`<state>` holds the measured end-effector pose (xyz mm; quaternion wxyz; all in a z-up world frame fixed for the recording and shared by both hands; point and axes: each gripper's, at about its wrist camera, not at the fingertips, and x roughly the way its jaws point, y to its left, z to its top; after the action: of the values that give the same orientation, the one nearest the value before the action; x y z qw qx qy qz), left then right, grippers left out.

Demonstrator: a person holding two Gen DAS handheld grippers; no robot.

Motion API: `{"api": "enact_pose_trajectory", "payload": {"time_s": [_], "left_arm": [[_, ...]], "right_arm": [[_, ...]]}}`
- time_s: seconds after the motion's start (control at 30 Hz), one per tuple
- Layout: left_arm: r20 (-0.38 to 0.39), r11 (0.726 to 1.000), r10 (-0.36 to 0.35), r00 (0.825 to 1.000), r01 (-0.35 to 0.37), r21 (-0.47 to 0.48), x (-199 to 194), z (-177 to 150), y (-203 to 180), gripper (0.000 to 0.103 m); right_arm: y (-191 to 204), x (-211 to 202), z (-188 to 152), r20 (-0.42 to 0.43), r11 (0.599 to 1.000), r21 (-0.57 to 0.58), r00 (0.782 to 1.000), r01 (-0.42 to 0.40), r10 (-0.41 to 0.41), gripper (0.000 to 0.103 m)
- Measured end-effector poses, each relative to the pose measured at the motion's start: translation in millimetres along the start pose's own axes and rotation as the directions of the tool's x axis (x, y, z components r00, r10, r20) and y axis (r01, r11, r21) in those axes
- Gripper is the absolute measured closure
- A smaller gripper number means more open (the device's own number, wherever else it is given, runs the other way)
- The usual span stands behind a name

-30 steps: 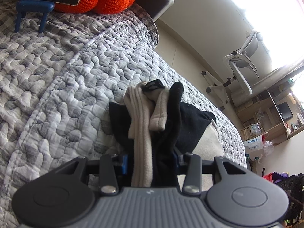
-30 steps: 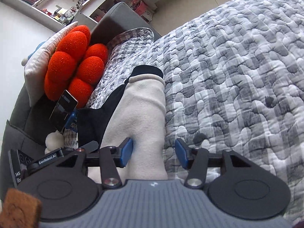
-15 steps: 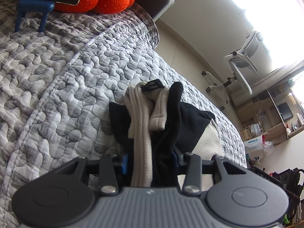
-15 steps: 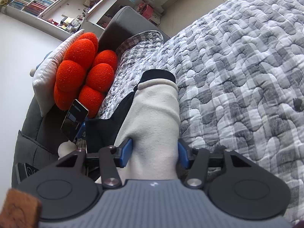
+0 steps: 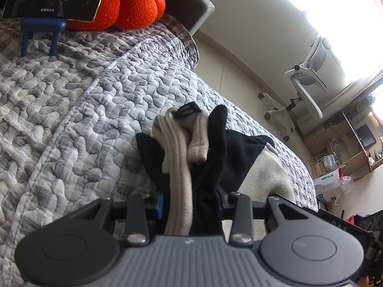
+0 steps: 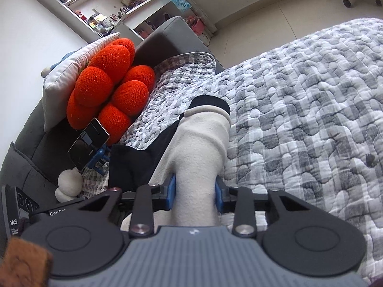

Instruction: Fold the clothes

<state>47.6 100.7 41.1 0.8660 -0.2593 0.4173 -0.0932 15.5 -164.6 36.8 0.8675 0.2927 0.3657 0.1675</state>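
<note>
Clamping a bunched fold of the beige-and-black fleece garment [image 5: 191, 167], the left gripper [image 5: 190, 202] has its jaws drawn in against the cloth, having just closed slightly. The garment lies on the grey-and-white quilted bed cover [image 5: 79, 110], and its beige sleeve [image 6: 203, 143] extends along the cover. The right gripper [image 6: 195, 197] has just closed its blue pads [image 6: 171, 192] onto that sleeve and grips it. An orange knitted flower cushion [image 6: 110, 86] rests at the headboard.
</note>
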Motion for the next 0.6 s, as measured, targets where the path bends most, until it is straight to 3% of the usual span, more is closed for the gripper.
{"api": "enact_pose_trajectory", "payload": {"time_s": [0.33,0.6], "left_arm": [[0.092,0.998,0.045,0.995,-0.048,0.041,-24,-2,-10,0.067],[0.142,0.996,0.094,0.985,-0.095,-0.001,-51,-2,3,0.067]], "right_arm": [[27,-1,0,0.044,0.995,-0.095,0.999,0.021,-0.017,0.069],[60,10,-4,0.052,0.985,-0.169,0.998,0.027,-0.019,0.069]]}}
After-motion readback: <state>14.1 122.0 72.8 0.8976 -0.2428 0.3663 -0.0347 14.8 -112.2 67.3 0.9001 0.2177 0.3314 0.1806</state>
